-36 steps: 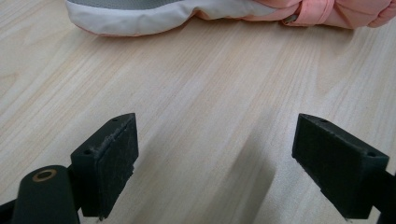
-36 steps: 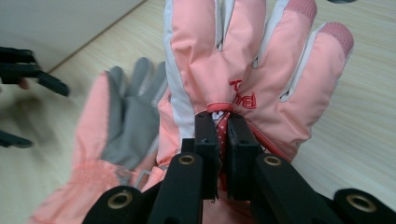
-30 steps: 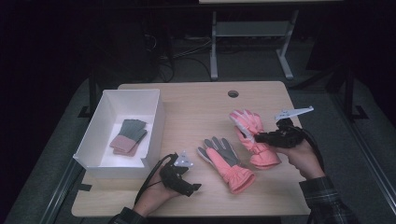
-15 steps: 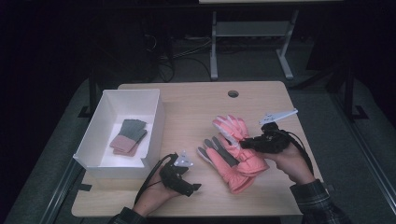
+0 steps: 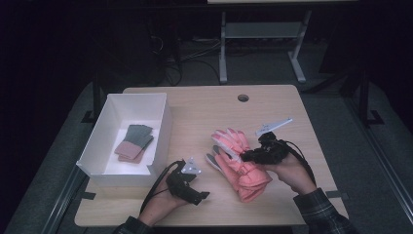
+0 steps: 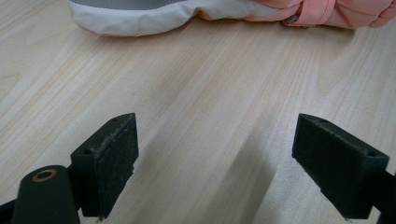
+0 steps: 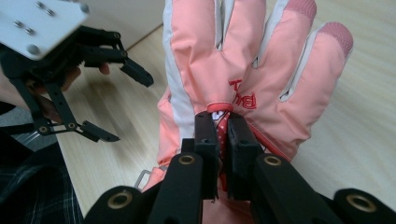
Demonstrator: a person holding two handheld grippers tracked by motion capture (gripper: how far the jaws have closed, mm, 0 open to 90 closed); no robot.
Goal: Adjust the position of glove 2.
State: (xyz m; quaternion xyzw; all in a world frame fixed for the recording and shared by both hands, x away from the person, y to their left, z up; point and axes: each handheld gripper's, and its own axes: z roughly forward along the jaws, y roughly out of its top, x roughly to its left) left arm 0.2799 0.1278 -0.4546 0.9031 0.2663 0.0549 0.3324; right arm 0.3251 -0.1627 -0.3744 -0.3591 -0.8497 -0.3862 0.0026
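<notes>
**Right gripper clamped on upper pink glove; pair now stacked**

Right gripper (image 7: 223,140) has its jaws nearly shut, pinching a fold of fabric at the wrist of the upper pink glove (image 7: 243,70); red lettering sits just past the pads; glove fingers point away from the camera that rides on it. From the high view, right gripper (image 5: 248,156) sits at the right-centre of the table (image 5: 204,112), held by the right hand (image 5: 287,170); upper pink glove (image 5: 234,144) lies over the lower pink glove (image 5: 246,178), whose grey-and-white fingertips stick out at the left; cuffs point toward the person.

Left gripper (image 5: 197,190) rests low on the near-left of the table, jaws wide apart, nothing between them; in the left gripper view the black pads (image 6: 109,158) hang over bare wood, with the lower glove's white-and-grey edge (image 6: 154,14) ahead and well clear of them. White box (image 5: 104,161) at the left holds a folded green-and-pink item (image 5: 134,142); round hole (image 5: 243,98) near the far edge.

Versus a second ago: right gripper and its glove have shifted left; the glove was then lying apart, to the right of its mate, now overlaps it; grip unchanged; left gripper has not moved; box contents same.
</notes>
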